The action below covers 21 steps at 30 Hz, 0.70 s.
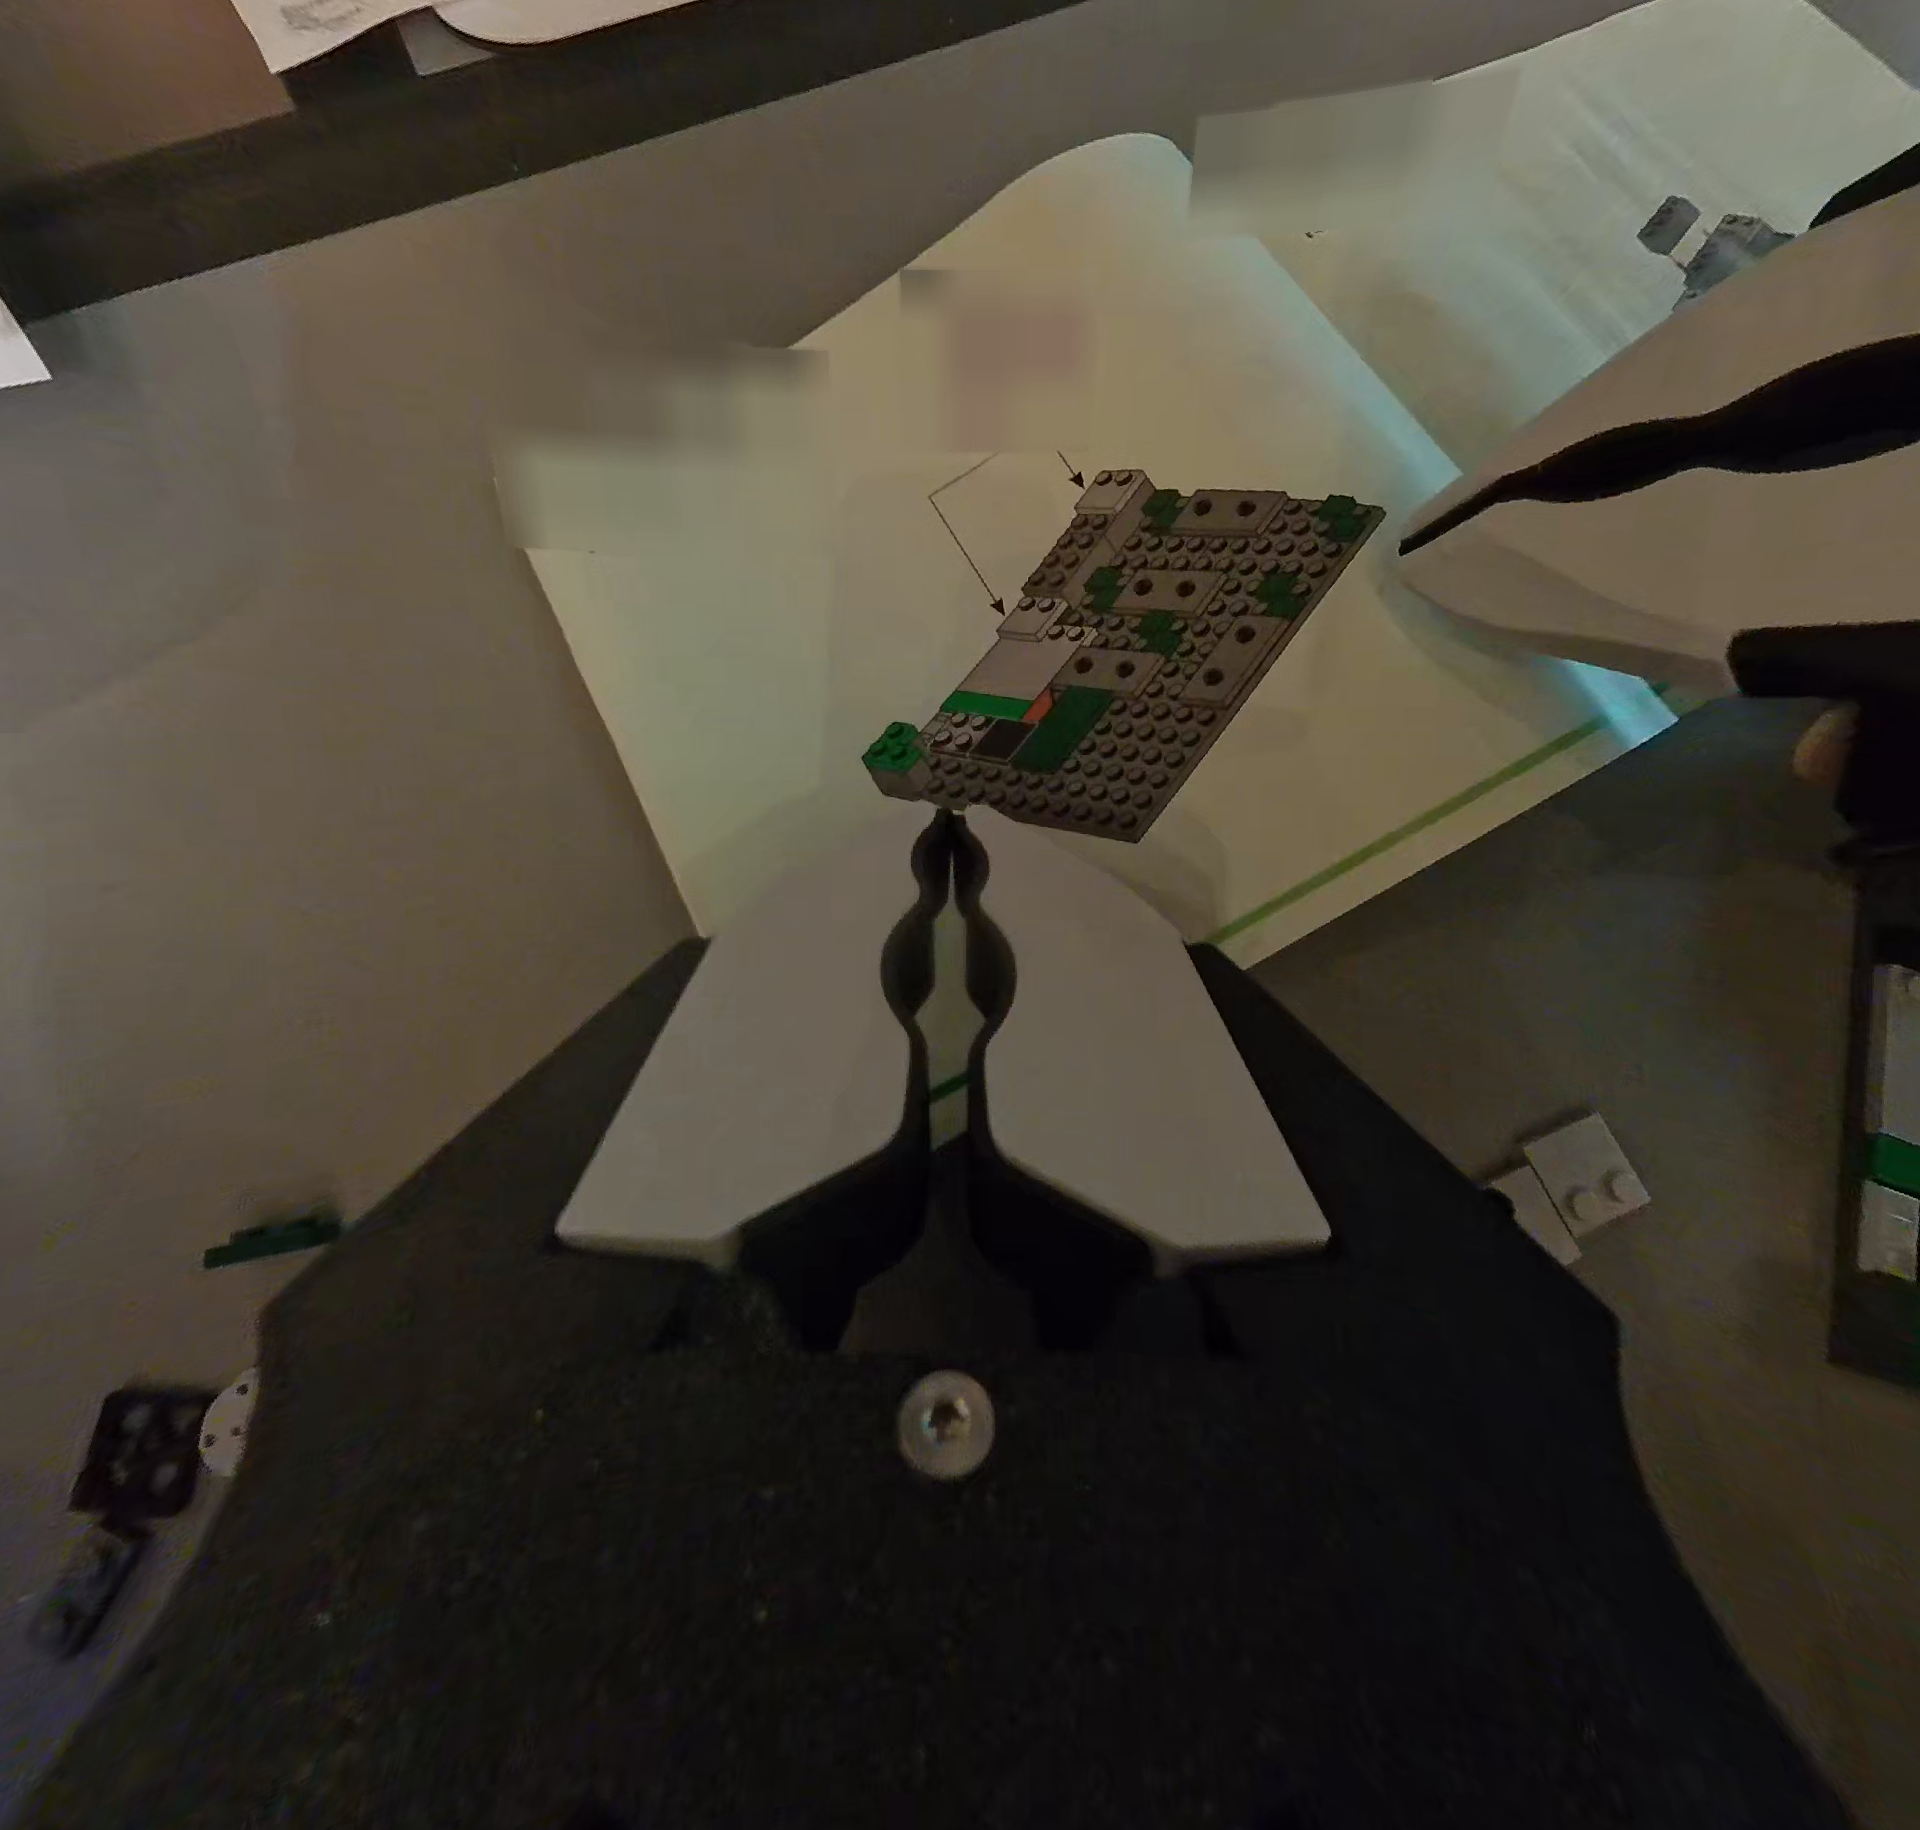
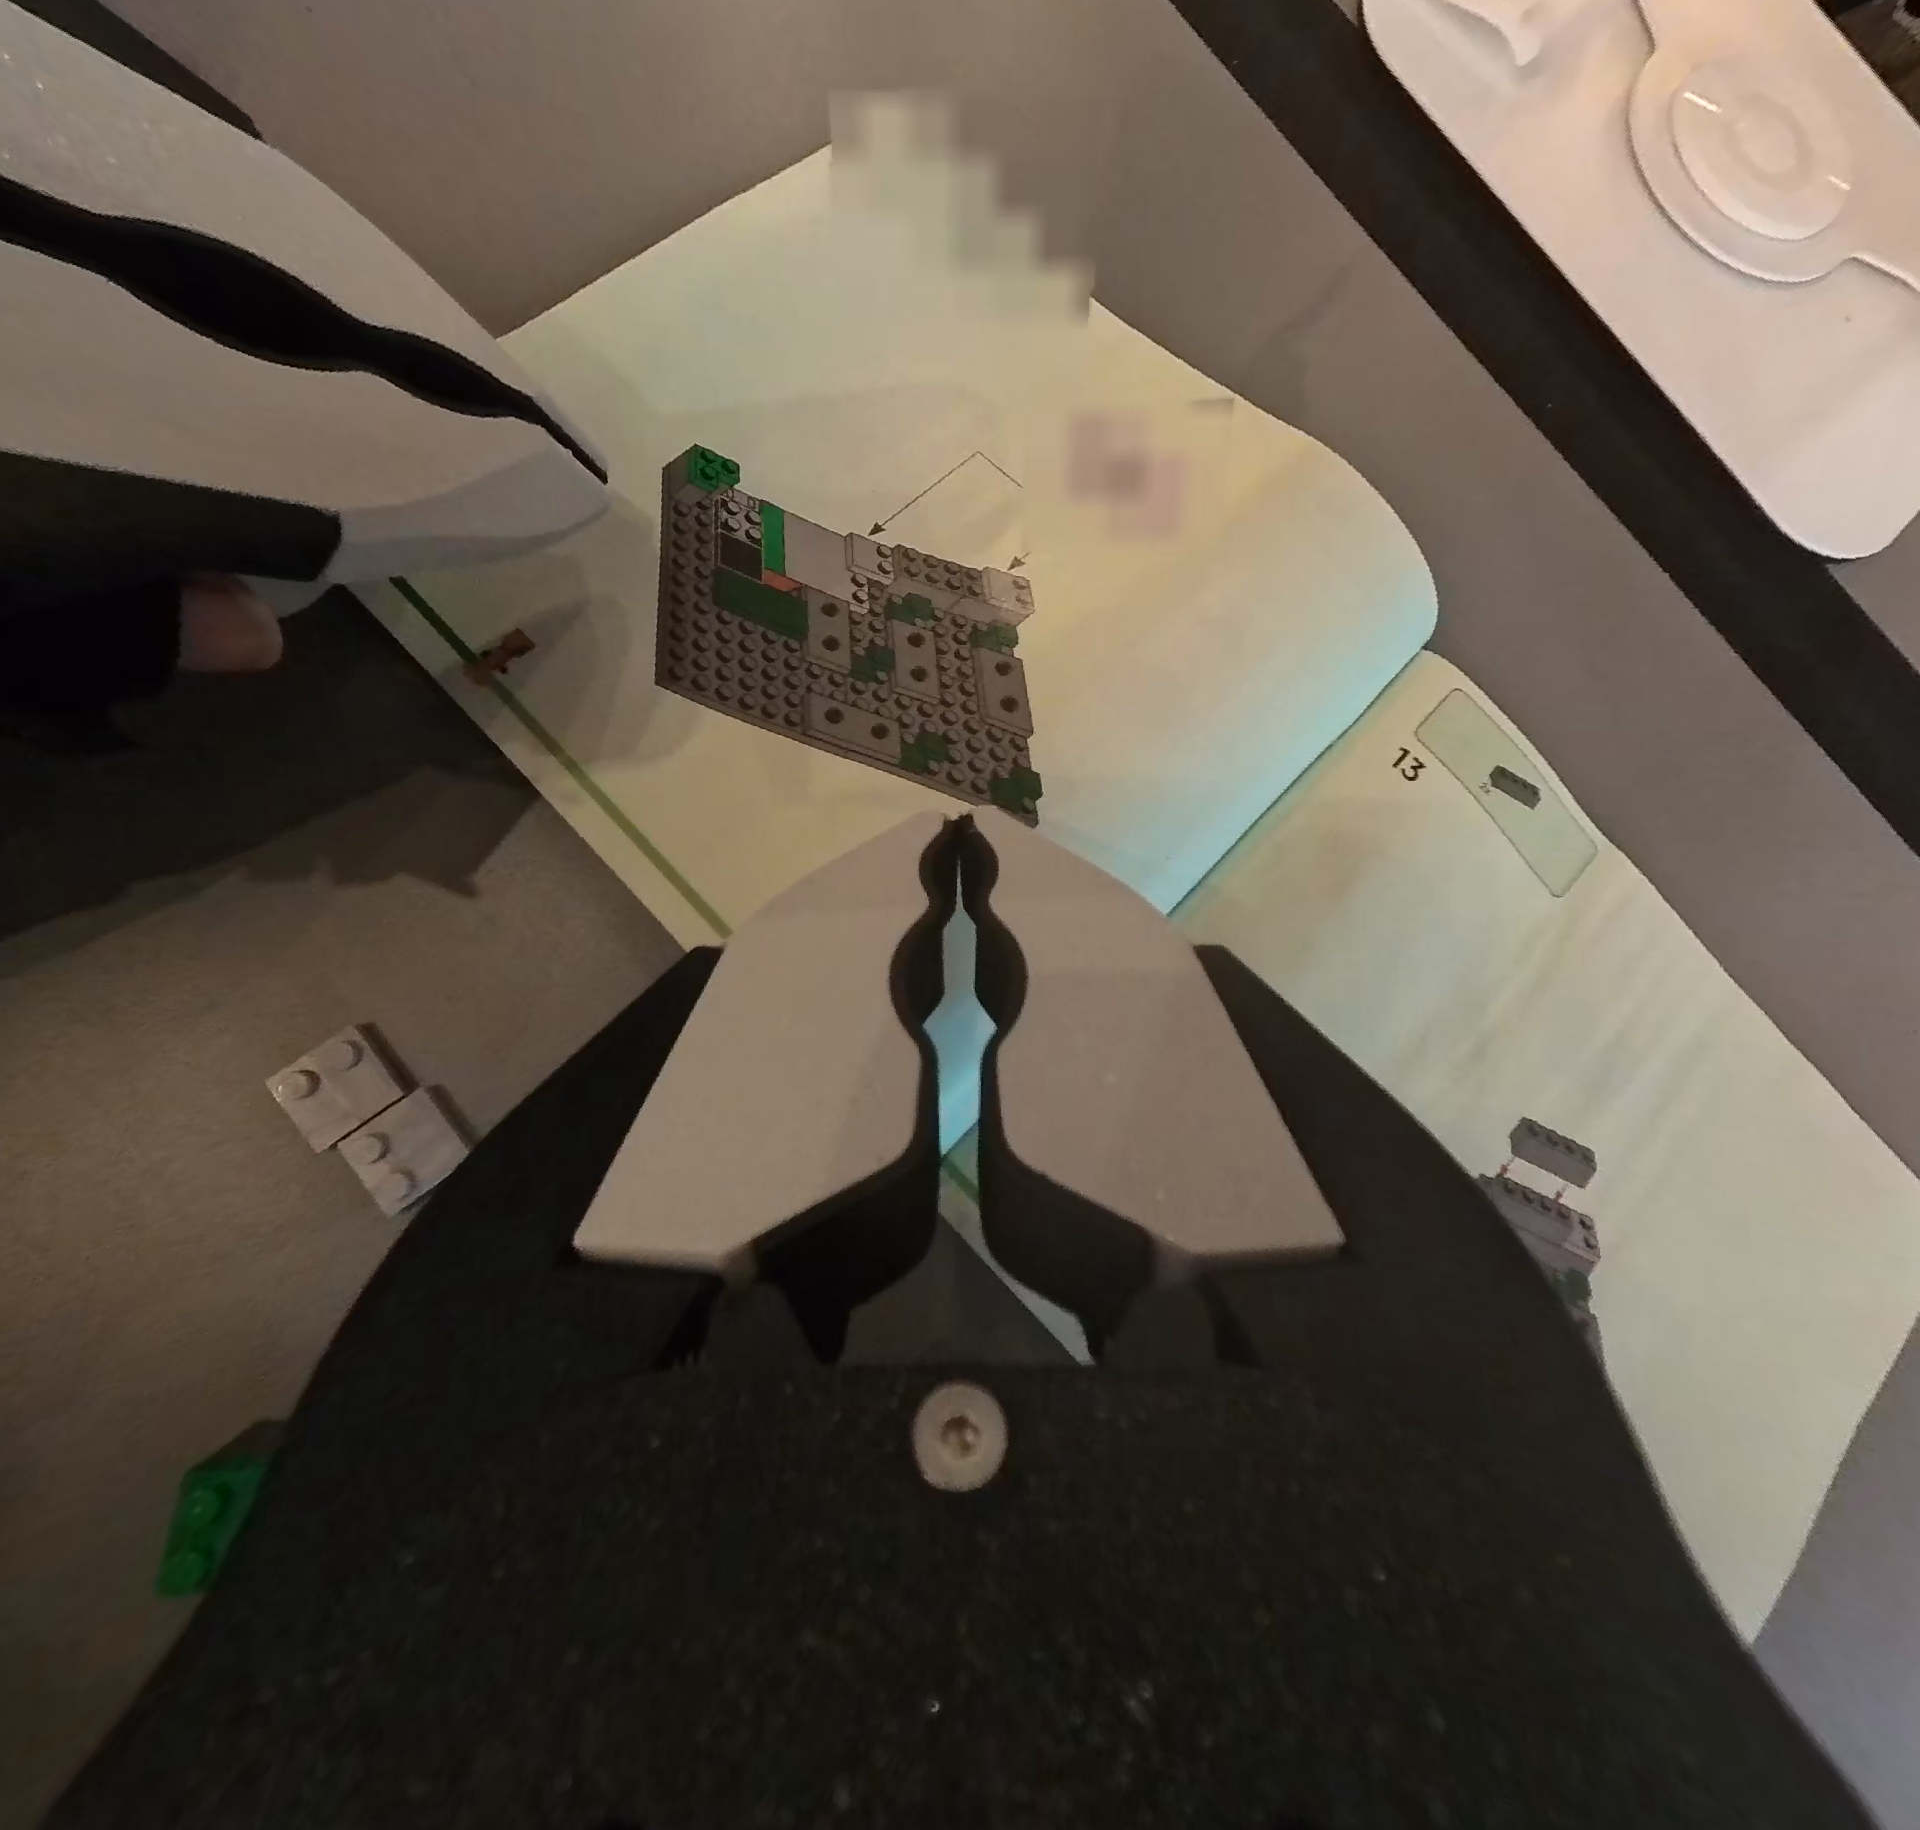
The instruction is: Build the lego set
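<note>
I am working over a grey table (image 1: 260, 741) with an open instruction booklet (image 1: 727, 658) lying across its middle, and both of my grippers are hanging above the booklet's pages. The page under my tools is showing a printed picture of a grey studded plate (image 1: 1132, 658) with green patches and arrows; it is a drawing, not real bricks.

I am holding my left gripper (image 1: 951, 822) clenched, its fingertips meeting with nothing between them, pointed at the near corner of the drawing. I am holding my right gripper (image 2: 961, 824) clenched too, tips pressed together and empty, aimed at the other corner of the same drawing. Each tool is showing in the other's view at the edge of the frame, and a gloved hand with a bare fingertip (image 2: 223, 627) is gripping the left one.

The real pieces are lying loose on the table beside the booklet. Two light grey bricks (image 2: 364, 1115) are sitting touching each other near the booklet's edge, between my two tools. A bright green piece (image 2: 208, 1531) is lying near the right tool's body, partly hidden by it. A dark green flat piece (image 1: 272, 1242) is resting left of my left tool, and some dark pieces (image 1: 140, 1448) are sitting farther back by its body. A white tray (image 2: 1662, 222) is lying on the dark surface beyond the table.
</note>
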Available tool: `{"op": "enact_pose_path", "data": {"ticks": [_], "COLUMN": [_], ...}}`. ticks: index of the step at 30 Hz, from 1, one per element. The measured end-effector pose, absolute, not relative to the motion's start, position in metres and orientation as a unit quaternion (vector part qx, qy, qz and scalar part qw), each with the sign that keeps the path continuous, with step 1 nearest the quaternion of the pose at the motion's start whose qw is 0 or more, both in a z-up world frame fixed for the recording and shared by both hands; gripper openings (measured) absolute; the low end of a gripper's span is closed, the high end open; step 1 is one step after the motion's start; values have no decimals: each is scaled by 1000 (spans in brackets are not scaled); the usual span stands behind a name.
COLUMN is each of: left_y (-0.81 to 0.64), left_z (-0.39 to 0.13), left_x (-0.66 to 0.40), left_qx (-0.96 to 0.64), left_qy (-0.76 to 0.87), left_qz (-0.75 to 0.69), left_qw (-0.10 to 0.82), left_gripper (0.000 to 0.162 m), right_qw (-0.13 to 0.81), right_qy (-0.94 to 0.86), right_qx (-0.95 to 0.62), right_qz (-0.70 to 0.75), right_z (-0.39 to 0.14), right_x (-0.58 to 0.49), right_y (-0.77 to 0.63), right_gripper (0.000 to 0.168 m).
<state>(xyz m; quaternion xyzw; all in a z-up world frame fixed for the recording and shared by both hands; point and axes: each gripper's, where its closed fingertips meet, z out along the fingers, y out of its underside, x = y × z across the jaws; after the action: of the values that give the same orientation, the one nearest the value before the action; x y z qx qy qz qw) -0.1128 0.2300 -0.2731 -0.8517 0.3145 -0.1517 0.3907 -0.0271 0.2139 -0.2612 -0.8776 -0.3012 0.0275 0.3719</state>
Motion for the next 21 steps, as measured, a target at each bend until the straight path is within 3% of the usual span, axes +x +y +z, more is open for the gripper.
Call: {"op": "enact_pose_path", "data": {"ticks": [21], "left_y": [225], "left_z": [-277], "left_x": [-106], "left_qx": [-851], "left_qy": [326], "left_qz": [-155], "left_qw": [380], "left_gripper": [0], "right_qw": [383], "right_qy": [-301], "right_qx": [-873], "right_qz": [33], "right_z": [-257], "right_x": [-24], "right_y": [214], "right_gripper": [0]}}
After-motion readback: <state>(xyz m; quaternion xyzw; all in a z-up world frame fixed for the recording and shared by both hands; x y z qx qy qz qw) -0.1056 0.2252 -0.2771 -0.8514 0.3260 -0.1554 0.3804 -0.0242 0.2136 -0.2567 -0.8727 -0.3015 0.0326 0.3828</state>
